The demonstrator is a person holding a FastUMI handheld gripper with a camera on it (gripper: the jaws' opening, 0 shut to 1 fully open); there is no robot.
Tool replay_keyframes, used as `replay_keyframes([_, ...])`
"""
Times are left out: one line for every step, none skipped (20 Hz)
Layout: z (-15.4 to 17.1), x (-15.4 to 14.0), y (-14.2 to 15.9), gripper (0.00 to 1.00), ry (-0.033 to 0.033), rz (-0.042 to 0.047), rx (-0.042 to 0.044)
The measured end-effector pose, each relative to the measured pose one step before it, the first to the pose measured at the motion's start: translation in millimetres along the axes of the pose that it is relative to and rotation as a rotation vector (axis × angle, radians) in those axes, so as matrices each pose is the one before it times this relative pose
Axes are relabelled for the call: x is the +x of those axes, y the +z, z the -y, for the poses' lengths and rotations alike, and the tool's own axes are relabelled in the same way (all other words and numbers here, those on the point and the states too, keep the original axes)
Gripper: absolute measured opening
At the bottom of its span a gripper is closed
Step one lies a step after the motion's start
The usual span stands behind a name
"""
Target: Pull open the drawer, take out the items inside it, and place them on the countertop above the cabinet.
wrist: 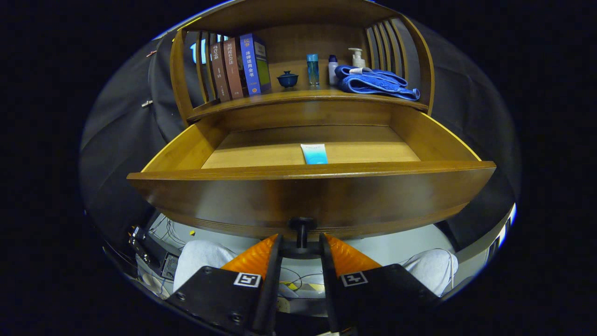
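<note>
The gripper [301,242] is closed on the drawer knob [301,226], low in the middle. The drawer [308,196] is open — pull more and it could fall out, dropping the blue tube [314,153].

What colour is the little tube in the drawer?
Light blue and white, clearest in the gripper view: tube.

Brown wooden drawer [308,196], pale-blue tube [314,153], blue towel [373,83].
</note>
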State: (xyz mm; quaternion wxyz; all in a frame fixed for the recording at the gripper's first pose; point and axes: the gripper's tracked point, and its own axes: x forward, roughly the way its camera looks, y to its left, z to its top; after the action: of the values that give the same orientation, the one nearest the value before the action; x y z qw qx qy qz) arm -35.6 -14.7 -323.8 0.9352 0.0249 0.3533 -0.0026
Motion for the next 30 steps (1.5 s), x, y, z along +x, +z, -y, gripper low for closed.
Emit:
replay_keyframes([0.55, -5.67, 1.25, 0.65, -0.00354, -0.00661, -0.00009])
replay_keyframes([0.34, -0.57, 1.55, 0.82, -0.00753, -0.00042, -0.00367])
replay_keyframes([-0.51, -10.07, 1.29, 0.99, -0.00181, 0.00501, -0.0025])
replay_keyframes([-2.89, -9.5, 3.12, 0.99, 0.00414, -0.00241, 0.00531])
replay_keyframes([-2.88, -9.84, 2.85, 0.99, 0.00264, -0.01479, 0.00626])
replay_keyframes([-1.77, -10.44, 4.68, 0.99, -0.00111, -0.01438, 0.00783])
replay_keyframes([-2.58, -9.62, 8.22, 0.99, -0.00015, -0.00521, 0.00312])
replay_keyframes([-3.08, -8.75, 12.15, 0.99, -0.00052, 0.00912, -0.00491])
replay_keyframes([-2.4, -5.79, 16.55, 0.99, 0.00223, 0.0191, -0.00641])
replay_keyframes([-2.14, -4.47, 16.32, 0.99, 0.00333, 0.01742, -0.00683])
replay_keyframes([-1.81, -1.62, 18.36, 0.99, 0.00512, 0.01544, -0.00935])
replay_keyframes([-0.9, 2.05, 17.09, 0.99, 0.0041, 0.01348, -0.00782])
replay_keyframes([1.27, 5.35, 17.28, 0.99, -0.00346, 0.00806, -0.01013])
replay_keyframes([2.81, 7.94, 12.85, 0.99, -0.00563, -0.00214, -0.00884])
replay_keyframes([2.58, 10.36, 12.85, 0.99, -0.00407, -0.00565, -0.00476])
replay_keyframes([1.4, 11.21, 7.63, 0.99, 0.00033, -0.01214, 0.00041])
replay_keyframes([-0.24, 13.38, 6.68, 0.99, 0.01138, -0.01602, 0.00427])
replay_keyframes([0.15, 13.34, 4.6, 0.99, 0.00643, -0.02323, 0.00565])
replay_keyframes([3.23, 13.84, 2.9, 0.99, -0.0053, -0.02362, 0.00245])
replay_keyframes([2.07, 14.29, 2.07, 0.99, 0.00031, -0.02097, 0.00051])
replay_keyframes([2.79, 13.81, 1.41, 0.99, -0.00408, -0.02557, 0.0008])
replay_keyframes([2.87, 12.91, -1.61, 0.99, -0.00506, -0.03258, -0.00075])
replay_keyframes([3.43, 11.71, -1.51, 0.99, -0.00645, -0.03781, -0.00101])
replay_keyframes([2.97, 13.15, -2.88, 0.99, -0.00479, -0.03624, 0.0012])
replay_keyframes([2.2, 11.55, -2.66, 0.99, -0.00553, -0.03578, -0.00001])
replay_keyframes([2.56, 10.4, -3.27, 0.99, -0.00482, -0.03668, -0.00269])
replay_keyframes([2.2, 9.38, -4.11, 0.99, -0.00386, -0.03868, -0.00378])
replay_keyframes([2.37, 8.9, -5.14, 0.99, -0.00837, -0.03867, -0.00622])
replay_keyframes([3.19, 8.77, -6.28, 1.0, -0.01444, -0.03855, -0.00757])
replay_keyframes([0.5, 7.19, -5.73, 1.0, -0.00466, -0.0372, -0.01119])
